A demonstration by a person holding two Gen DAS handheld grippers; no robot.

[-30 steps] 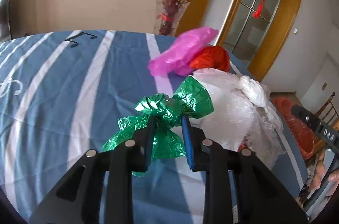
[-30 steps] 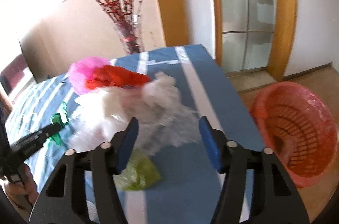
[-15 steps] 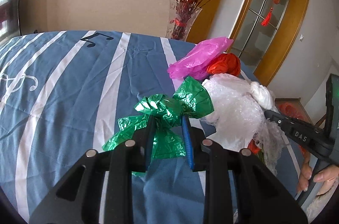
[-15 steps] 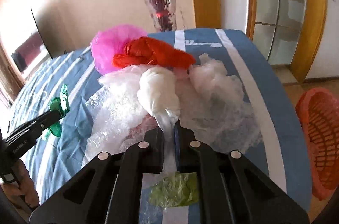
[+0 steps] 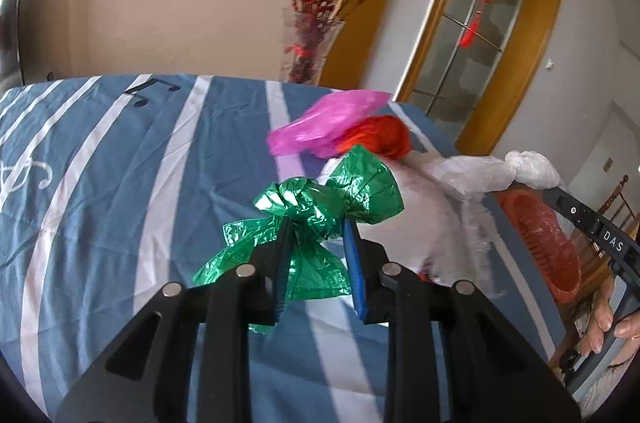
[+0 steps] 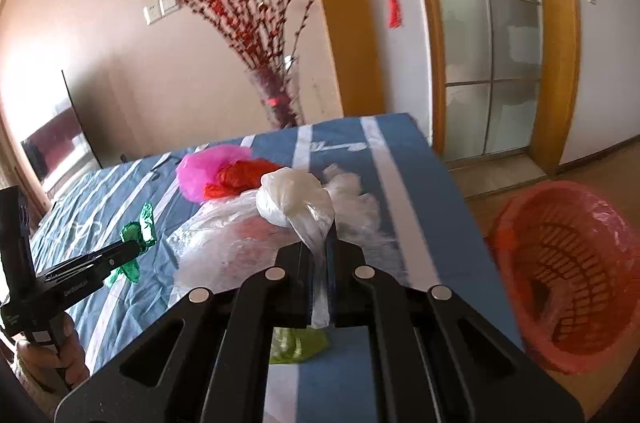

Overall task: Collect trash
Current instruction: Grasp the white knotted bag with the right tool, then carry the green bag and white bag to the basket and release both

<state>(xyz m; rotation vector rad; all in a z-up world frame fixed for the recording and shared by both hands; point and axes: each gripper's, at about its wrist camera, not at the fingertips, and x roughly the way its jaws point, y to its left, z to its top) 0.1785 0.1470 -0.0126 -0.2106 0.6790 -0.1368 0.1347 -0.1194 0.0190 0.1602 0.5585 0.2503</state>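
The right claw (image 6: pixel 318 263) is clamped on the knotted white plastic bag (image 6: pixel 294 201) above the striped worktop (image 6: pixel 404 159); the left claw (image 5: pixel 316 243) pinches the green bag (image 5: pixel 320 207). Thin film may slip or tear before reaching the orange basket (image 6: pixel 568 275).

Glass vase (image 6: pixel 276 95) of red-berried branches (image 6: pixel 240 3) stands behind the blue striped bed cover (image 5: pixel 120 159). Red tassel ornament (image 6: pixel 394 11) hangs beside the glazed door (image 6: pixel 488 63).

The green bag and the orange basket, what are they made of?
The green bag looks like thin, shiny plastic film: it crinkles and glints. The orange basket looks like stiff moulded plastic, with rows of slots in its wall and what seems a clear liner at the rim.
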